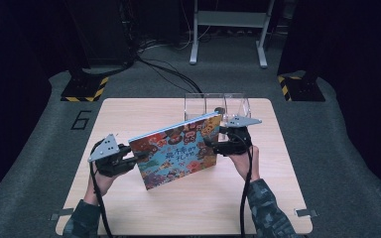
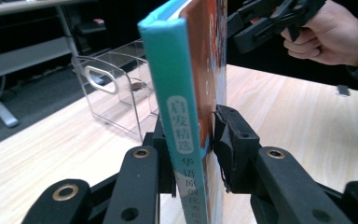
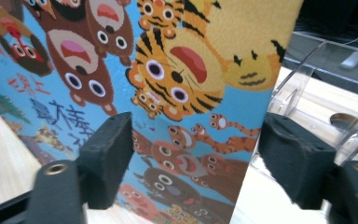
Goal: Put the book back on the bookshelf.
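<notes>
Two grippers flank one picture book (image 1: pixel 174 154) above the wooden table (image 1: pixel 129 208). Nearest the camera in the high view, the person's sleeves and hands enter from 6 o'clock. Left gripper (image 1: pixel 131 157) sits at 9 o'clock of the book; its jaws are clamped on the book's spine edge, one pad on each cover. In the left gripper view the teal spine (image 2: pixel 179 116) stands upright between the two black jaws, with the right-hand pad (image 2: pixel 230 140) pressed flat on the front cover. Right gripper (image 1: pixel 213 144) sits at 3 o'clock of the book, near its upper right corner. In the right gripper view its jaws stand apart: the left pad (image 3: pixel 107 158) lies in front of the illustrated cover, the right pad (image 3: pixel 298 158) is off past the book's edge, and neither presses on the book. Book position: held on edge, tilted, cover facing the camera, upper edge rising toward 2 o'clock, lower corner near the table; I cannot tell whether it touches. Beyond the book, at 12 o'clock, a clear plastic organiser (image 1: pixel 217 105) stands at the far edge of the table, just behind the book's upper corner.
</notes>
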`<state>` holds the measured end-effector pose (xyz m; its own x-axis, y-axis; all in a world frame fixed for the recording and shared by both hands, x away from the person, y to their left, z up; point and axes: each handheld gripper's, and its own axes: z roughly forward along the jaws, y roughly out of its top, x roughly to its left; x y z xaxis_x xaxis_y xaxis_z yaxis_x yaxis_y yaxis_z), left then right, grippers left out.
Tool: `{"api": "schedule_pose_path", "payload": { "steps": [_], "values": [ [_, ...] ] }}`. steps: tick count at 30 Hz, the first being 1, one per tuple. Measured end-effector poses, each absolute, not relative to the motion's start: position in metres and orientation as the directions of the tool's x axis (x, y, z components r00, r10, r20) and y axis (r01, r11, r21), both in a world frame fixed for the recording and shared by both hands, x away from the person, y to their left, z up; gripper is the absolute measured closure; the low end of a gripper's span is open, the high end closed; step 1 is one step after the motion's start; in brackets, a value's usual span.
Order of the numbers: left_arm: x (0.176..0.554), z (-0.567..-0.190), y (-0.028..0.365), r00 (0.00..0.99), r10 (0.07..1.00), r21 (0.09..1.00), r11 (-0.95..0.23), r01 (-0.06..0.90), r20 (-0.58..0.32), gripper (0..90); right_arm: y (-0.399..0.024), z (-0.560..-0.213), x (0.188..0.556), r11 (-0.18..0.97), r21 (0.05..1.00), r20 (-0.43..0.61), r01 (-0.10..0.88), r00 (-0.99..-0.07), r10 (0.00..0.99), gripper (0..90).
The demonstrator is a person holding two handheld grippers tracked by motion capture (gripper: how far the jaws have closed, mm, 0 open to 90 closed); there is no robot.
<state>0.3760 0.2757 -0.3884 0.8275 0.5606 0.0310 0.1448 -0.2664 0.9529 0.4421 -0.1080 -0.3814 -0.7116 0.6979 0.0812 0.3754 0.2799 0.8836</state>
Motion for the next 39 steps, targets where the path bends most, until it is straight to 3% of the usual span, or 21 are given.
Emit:
{"api": "schedule_pose_path", "payload": {
  "steps": [9,22,27,29,34,35,39],
  "values": [
    [0.381,-0.373,0.272,0.837,0.547,0.938,-0.291,0.188,0.002,70.9,-0.111,-0.381,0.441,0.289,0.883,0.054,0.369,-0.693,0.718,40.9],
    [0.393,-0.349,0.250,0.849,0.528,0.905,-0.367,0.217,0.011,69.5,-0.110,-0.379,0.438,0.298,0.877,0.041,0.375,-0.679,0.733,44.1],
    [0.401,-0.343,0.242,0.867,0.498,0.886,-0.405,0.224,0.008,58.7,-0.111,-0.380,0.437,0.306,0.877,0.030,0.371,-0.678,0.734,44.3],
    [0.403,-0.339,0.241,0.873,0.486,0.874,-0.440,0.206,0.039,60.5,-0.112,-0.379,0.437,0.312,0.877,0.028,0.365,-0.688,0.725,39.4],
    [0.405,-0.337,0.239,0.892,0.451,0.849,-0.480,0.220,0.023,72.4,-0.129,-0.385,0.434,0.281,0.875,0.055,0.393,-0.659,0.750,14.0],
    [0.405,-0.336,0.239,0.894,0.448,0.843,-0.486,0.230,0.015,73.8,-0.133,-0.388,0.433,0.280,0.873,0.051,0.399,-0.646,0.762,14.7],
    [0.401,-0.331,0.233,0.902,0.432,0.810,-0.521,0.268,-0.021,78.5,-0.157,-0.411,0.428,0.259,0.836,0.073,0.484,-0.565,0.822,3.6]
  ]
}}
